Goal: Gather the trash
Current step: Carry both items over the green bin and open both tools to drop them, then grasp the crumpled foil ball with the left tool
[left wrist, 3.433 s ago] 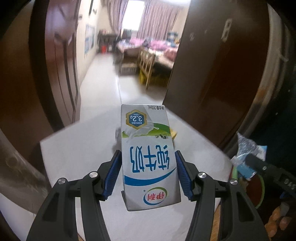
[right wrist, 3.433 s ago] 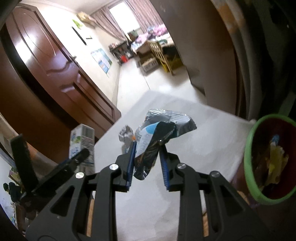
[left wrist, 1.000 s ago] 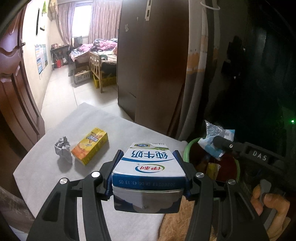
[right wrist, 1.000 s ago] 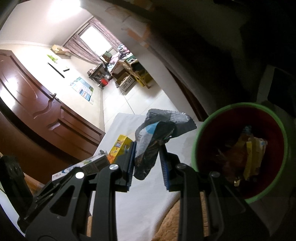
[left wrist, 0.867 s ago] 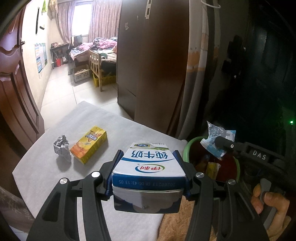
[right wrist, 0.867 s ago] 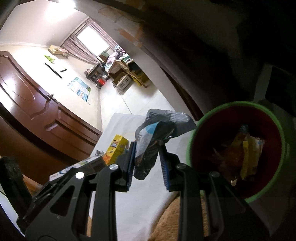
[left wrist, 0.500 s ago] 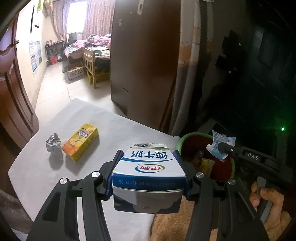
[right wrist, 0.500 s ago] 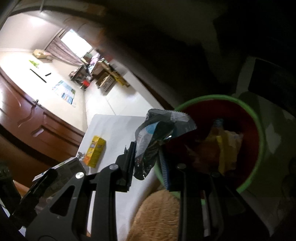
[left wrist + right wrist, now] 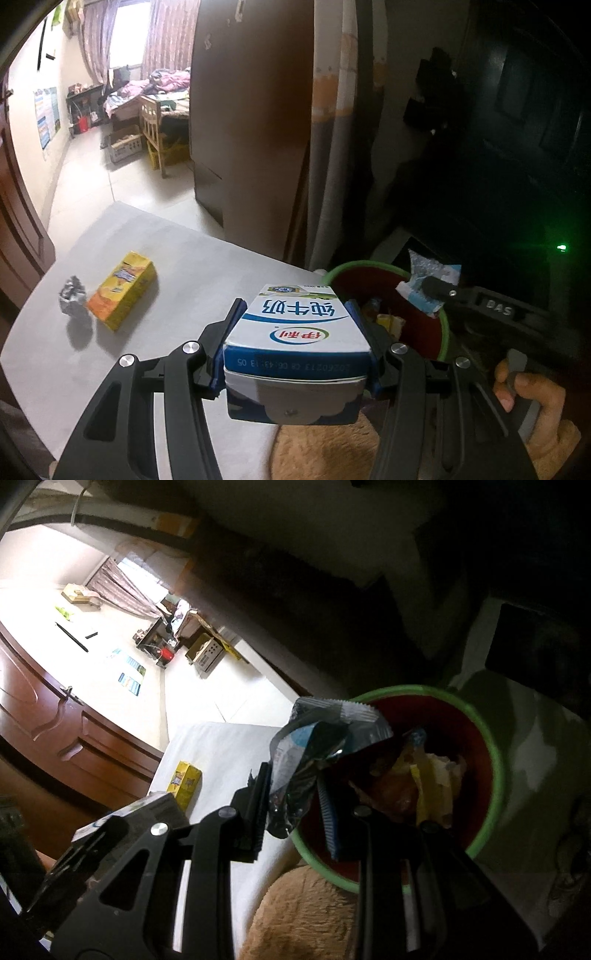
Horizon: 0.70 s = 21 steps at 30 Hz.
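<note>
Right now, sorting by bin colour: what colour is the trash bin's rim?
Green, around a dark red inside; the trash bin shows best in the right wrist view.

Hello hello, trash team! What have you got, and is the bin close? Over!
Left tool shut on milk carton. Right tool shut on wrapper, above bin rim. Nothing in the way.

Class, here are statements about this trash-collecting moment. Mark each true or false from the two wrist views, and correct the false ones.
1. The left tongs grip a milk carton. True.
2. The right tongs are empty. False: they pinch a crinkled snack wrapper.
3. The green-rimmed bin already holds some trash. True.
4. The yellow juice box lies inside the bin. False: it lies on the grey tabletop.
5. A crumpled foil ball sits beside the yellow juice box. True.
</note>
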{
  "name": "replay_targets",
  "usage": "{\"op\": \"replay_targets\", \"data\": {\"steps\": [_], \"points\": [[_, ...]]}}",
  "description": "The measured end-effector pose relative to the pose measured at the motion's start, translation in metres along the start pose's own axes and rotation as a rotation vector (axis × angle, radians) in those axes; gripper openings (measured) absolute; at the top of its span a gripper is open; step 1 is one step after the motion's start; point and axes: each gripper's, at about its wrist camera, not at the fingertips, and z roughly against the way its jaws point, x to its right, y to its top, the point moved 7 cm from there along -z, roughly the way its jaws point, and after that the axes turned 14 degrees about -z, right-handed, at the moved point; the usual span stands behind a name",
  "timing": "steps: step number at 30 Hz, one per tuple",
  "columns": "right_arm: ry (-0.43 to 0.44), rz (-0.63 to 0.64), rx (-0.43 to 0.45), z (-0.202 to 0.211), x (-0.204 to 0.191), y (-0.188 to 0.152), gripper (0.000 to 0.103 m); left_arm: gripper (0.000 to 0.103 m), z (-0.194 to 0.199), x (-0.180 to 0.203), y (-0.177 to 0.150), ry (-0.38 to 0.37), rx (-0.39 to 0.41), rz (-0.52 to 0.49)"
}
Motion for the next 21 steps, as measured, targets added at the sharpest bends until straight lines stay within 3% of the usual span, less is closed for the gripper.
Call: {"op": "replay_targets", "data": {"steps": [8,17,18,19,21], "points": [[-0.013,-0.042,0.055,0.023,0.021,0.016,0.027,0.051,-0.041,0.019,0.011,-0.088,-0.034,0.019],[-0.022,-0.056,0.063,0.026,0.027,0.024,0.027,0.053,-0.068,0.066,0.033,-0.185,-0.034,-0.046],[-0.023,-0.054,0.063,0.026,0.027,0.024,0.027,0.058,-0.069,0.068,0.034,-0.198,-0.035,-0.044],[-0.026,-0.052,0.061,0.025,0.026,0.024,0.027,0.078,-0.070,0.069,0.035,-0.206,-0.035,-0.044],[-0.037,-0.049,0.061,0.023,0.025,0.023,0.041,0.092,-0.067,0.068,0.033,-0.202,-0.019,-0.043]]}}
